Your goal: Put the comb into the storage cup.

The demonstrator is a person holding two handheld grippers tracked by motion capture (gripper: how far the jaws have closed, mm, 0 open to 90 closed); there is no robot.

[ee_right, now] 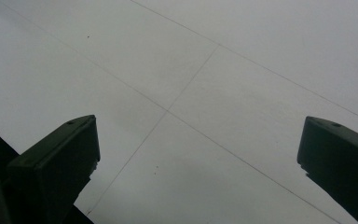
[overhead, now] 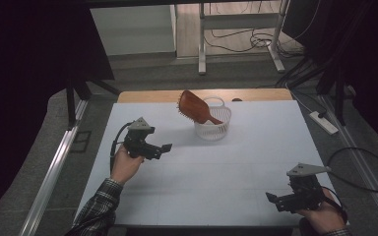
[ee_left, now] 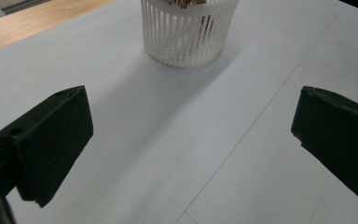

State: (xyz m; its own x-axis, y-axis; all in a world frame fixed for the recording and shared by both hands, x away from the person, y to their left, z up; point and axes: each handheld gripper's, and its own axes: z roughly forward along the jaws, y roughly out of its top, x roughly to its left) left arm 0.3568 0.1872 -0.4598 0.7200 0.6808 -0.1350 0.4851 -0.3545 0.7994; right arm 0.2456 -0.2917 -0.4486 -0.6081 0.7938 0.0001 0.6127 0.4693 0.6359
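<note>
A white slatted basket (overhead: 213, 126) stands on the white table (overhead: 216, 167) near its far middle. A brown wooden hairbrush (overhead: 194, 105) leans in it, head up and tilted to the left. My left gripper (overhead: 164, 148) is held left of the basket and a little nearer, pointing right. In the left gripper view the jaws of my left gripper (ee_left: 193, 100) stand wide apart and empty, with the basket (ee_left: 189, 32) ahead. My right gripper (overhead: 272, 199) hovers at the near right corner. It is open (ee_right: 198, 123) over bare table.
A wooden strip (overhead: 147, 96) runs along the table's far edge. Beyond it are metal desk legs (overhead: 202, 44) and loose cables on the floor. A power strip (overhead: 323, 122) lies on the floor at the right. An aluminium rail (overhead: 54, 167) runs along the left side.
</note>
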